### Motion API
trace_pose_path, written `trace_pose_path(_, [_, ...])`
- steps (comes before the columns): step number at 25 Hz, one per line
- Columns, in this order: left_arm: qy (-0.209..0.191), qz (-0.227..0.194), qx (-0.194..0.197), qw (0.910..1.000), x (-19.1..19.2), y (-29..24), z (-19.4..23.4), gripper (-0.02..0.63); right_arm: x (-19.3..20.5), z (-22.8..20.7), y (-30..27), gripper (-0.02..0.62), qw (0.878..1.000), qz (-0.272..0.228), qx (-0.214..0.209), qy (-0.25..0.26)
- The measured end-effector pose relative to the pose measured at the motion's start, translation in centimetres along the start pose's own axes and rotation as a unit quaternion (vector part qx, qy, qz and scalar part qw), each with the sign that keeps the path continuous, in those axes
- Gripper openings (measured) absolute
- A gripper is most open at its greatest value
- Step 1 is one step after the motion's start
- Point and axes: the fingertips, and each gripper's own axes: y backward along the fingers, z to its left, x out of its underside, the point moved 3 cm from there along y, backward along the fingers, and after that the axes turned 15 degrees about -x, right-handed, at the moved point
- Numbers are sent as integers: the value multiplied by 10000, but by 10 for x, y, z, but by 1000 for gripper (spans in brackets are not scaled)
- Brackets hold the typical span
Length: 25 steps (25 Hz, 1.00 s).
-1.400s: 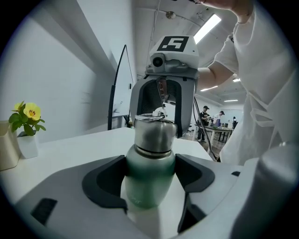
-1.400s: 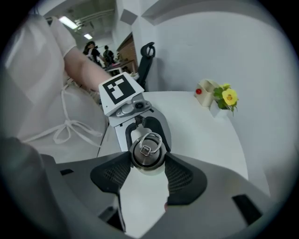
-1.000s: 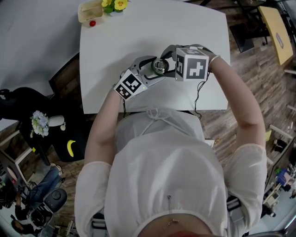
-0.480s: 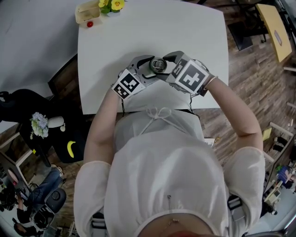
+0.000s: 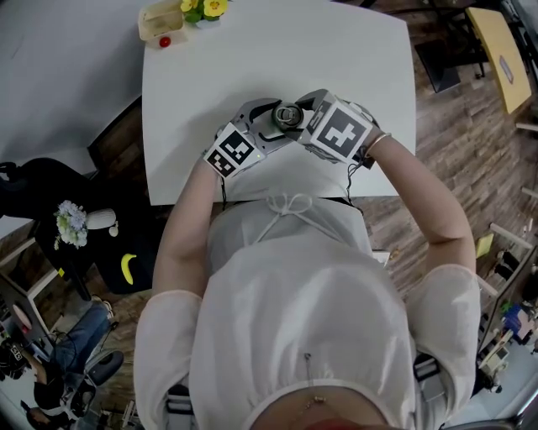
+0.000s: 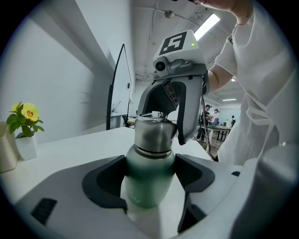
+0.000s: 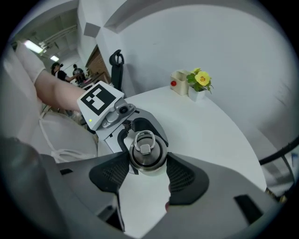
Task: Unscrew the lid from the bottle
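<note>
A green metal bottle [image 6: 147, 196] stands upright on the white table [image 5: 193, 84], and my left gripper [image 6: 149, 179] is shut on its body. The steel lid [image 7: 146, 150], with a ring on top, sits on the bottle's neck. My right gripper [image 7: 147, 163] comes at the lid from above. Its jaws are closing and both pads touch the lid's sides. In the head view the two grippers meet at the lid [image 5: 288, 115] near the table's front middle. In the left gripper view the right gripper [image 6: 163, 119] straddles the lid [image 6: 152, 133].
At the table's far left corner stand a small vase of yellow flowers [image 5: 204, 8] and a beige container [image 5: 161, 23]. Around the table are wooden floor, a dark chair [image 5: 50, 193] at the left and people at desks far off.
My right gripper has turned about the lid, and its marker cube has swung down toward the person. The left gripper still holds the bottle in the same spot.
</note>
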Motion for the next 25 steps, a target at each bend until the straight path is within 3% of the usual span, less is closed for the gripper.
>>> trace_pose_path(5, [13,2,0,10000,1,0,2,354,-3,-2,-2,259,9896,748,-431,1152])
trace_pose_path(10, [16,2,-2,10000,2,0,1,354,-3,-3,-2,259,9595,1249,-839,2382])
trace_pose_path(14, [24,-11,-3,10000,2,0,2,354,-4,-3,-2,261,9456,1469,-935,2747])
trace_pose_path(17, [30,-11,2,10000,2,0,1,354,-3,-3,-1,267,9512,1307,-814,2674])
trace_pose_path(21, [20,-11,14,10000,1,0,2,354,-5,-4,7,305,9694,677,-480,2309])
trace_pose_path(25, [33,-21,11,10000,1,0,2,354,1,-3,13,300,9916,213,-230,1256])
